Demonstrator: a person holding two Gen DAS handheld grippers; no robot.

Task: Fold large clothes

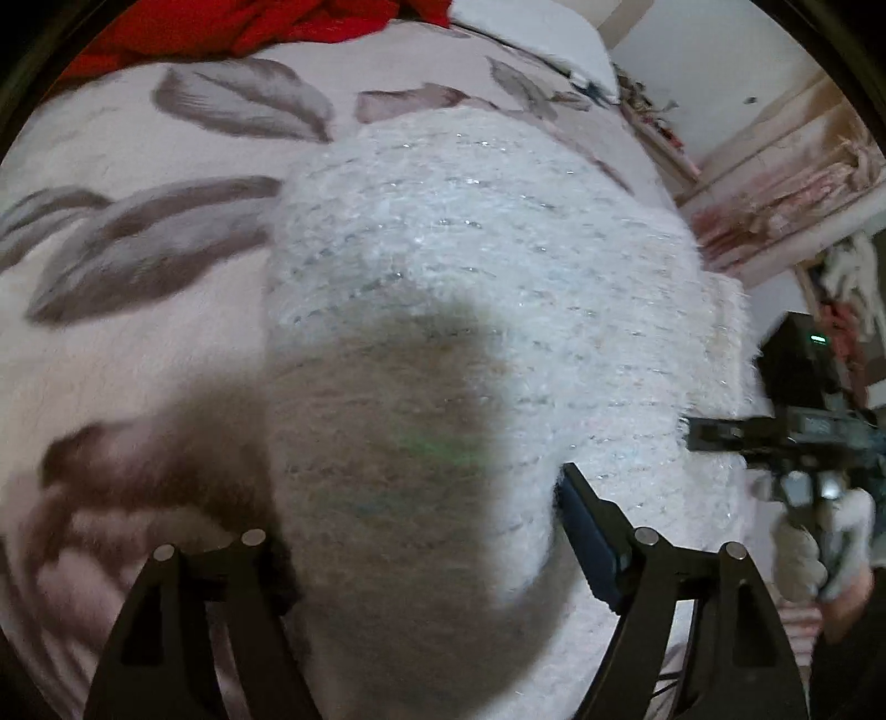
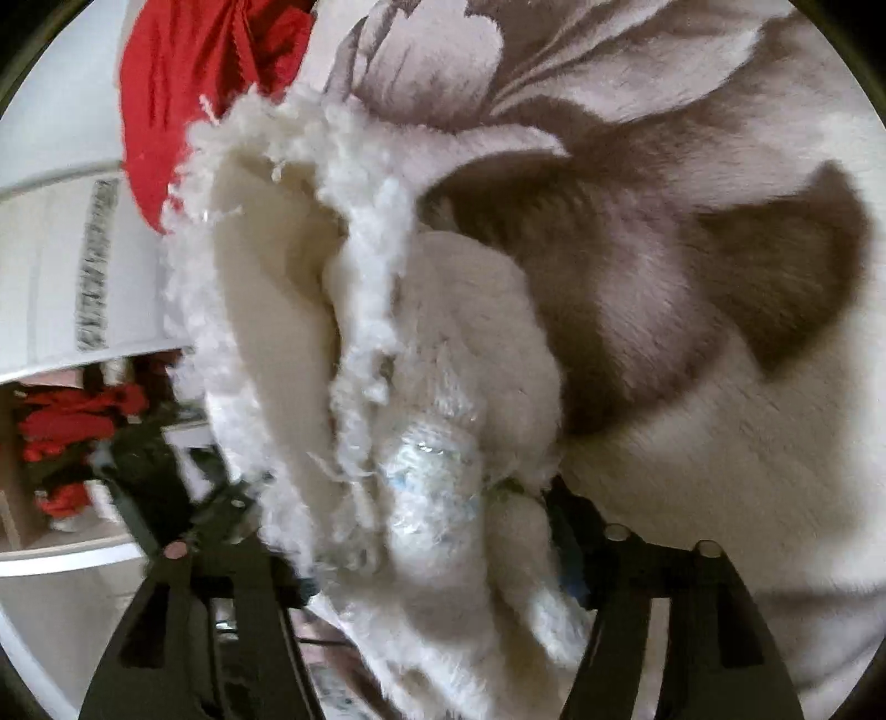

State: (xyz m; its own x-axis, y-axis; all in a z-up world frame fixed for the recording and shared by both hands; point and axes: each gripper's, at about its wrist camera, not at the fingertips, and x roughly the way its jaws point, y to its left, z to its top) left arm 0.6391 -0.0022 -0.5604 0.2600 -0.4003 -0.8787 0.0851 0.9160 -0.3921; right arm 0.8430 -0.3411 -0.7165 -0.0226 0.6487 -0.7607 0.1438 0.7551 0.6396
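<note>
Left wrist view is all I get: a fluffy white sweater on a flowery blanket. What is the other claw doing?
Observer: The right gripper has a thick bunch of the sweater between its fingers.
Visitor: Does that bunch lie flat?
Observer: No. It is crumpled and shows a smooth cream lining edged with woolly trim.
Visitor: Is anything beyond it?
Observer: A white shelf, with red clothes below it.

I see a soft blanket (image 1: 138, 360) with big gray leaves, and red cloth (image 1: 232, 25) at eleven o'clock.
</note>
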